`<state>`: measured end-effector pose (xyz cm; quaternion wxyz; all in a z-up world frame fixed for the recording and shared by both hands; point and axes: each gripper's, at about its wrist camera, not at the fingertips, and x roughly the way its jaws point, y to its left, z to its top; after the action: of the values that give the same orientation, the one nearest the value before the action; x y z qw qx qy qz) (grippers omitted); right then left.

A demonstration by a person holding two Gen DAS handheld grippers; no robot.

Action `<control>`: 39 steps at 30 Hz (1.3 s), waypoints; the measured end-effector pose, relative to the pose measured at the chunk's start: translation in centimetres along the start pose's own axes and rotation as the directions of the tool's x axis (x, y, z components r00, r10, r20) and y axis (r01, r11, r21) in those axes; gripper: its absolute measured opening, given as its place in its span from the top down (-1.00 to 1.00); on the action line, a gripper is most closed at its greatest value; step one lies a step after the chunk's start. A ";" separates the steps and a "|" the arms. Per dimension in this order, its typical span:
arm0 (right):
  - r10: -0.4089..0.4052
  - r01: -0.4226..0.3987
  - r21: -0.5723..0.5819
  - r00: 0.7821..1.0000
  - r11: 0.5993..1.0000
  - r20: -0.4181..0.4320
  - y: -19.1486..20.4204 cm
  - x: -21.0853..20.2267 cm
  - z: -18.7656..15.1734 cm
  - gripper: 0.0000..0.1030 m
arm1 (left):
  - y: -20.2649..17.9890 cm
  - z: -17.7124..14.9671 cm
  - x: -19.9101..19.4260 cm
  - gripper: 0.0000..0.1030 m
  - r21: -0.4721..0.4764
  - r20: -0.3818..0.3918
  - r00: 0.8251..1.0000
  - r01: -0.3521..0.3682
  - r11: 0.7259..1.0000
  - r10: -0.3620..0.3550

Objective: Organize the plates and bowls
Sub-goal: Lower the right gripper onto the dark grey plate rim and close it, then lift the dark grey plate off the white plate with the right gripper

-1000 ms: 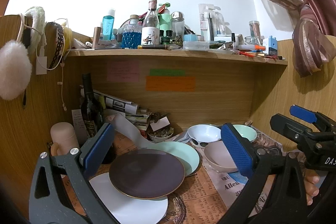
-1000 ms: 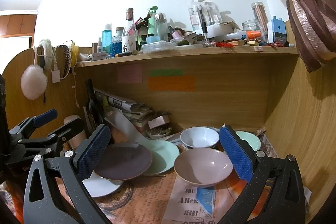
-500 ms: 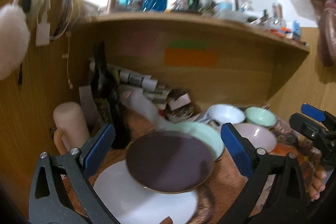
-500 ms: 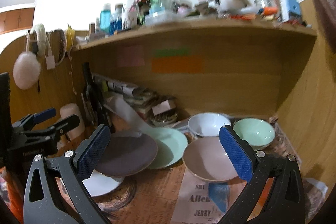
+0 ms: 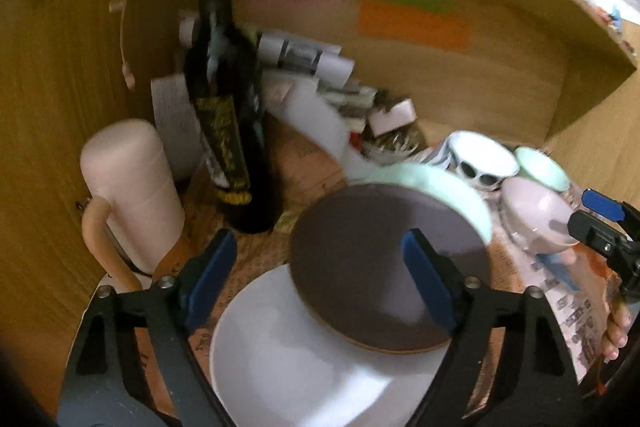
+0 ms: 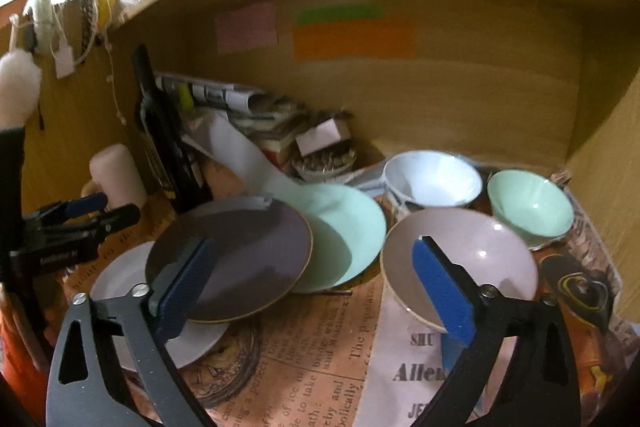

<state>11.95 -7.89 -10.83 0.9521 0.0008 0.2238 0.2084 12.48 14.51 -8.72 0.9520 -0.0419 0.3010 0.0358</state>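
Your left gripper (image 5: 316,259) has just been narrowing but stands spread, pinching nothing. Its right pad overlaps the dark purple plate (image 5: 372,259), which lies on a white plate (image 5: 280,351) directly below the jaws. A dark wine bottle (image 5: 228,115) stands ahead to its left. Your right gripper (image 6: 316,279) has likewise been narrowing, yet stays spread and empty. The pink bowl (image 6: 480,251) sits behind its right pad, a mint plate (image 6: 344,223) straight ahead between the pads, and a white bowl (image 6: 432,179) and mint bowl (image 6: 528,203) lie farther ahead to the right.

Three plates (image 6: 240,251), three bowls (image 6: 460,259), one dark bottle (image 5: 224,99), one mug (image 5: 128,187).
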 end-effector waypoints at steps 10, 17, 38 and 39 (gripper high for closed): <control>0.044 -0.040 0.030 0.989 0.999 -0.144 0.1 4.9 -0.4 -0.26 | 2.0 0.8 4.9 -0.32 0.024 -0.133 0.991 -0.015 1.000 0.019; 0.104 -0.087 0.084 0.967 0.993 -0.234 0.0 7.5 -1.0 0.11 | 2.4 0.7 7.5 0.16 0.020 -0.216 0.976 0.030 0.999 -0.025; 0.171 -0.113 0.193 0.933 0.975 -0.316 -0.1 10.3 -2.1 0.46 | 2.4 0.6 10.3 0.45 -0.004 -0.346 0.925 0.164 0.986 -0.155; 0.175 -0.117 0.196 0.932 0.974 -0.316 -0.1 10.4 -2.1 0.47 | 2.4 0.6 10.3 0.45 -0.007 -0.349 0.923 0.170 0.985 -0.162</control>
<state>19.49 -4.03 -17.18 0.8790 0.0655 0.3972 0.2556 21.01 17.40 -14.34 0.8836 -0.0617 0.4607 -0.0564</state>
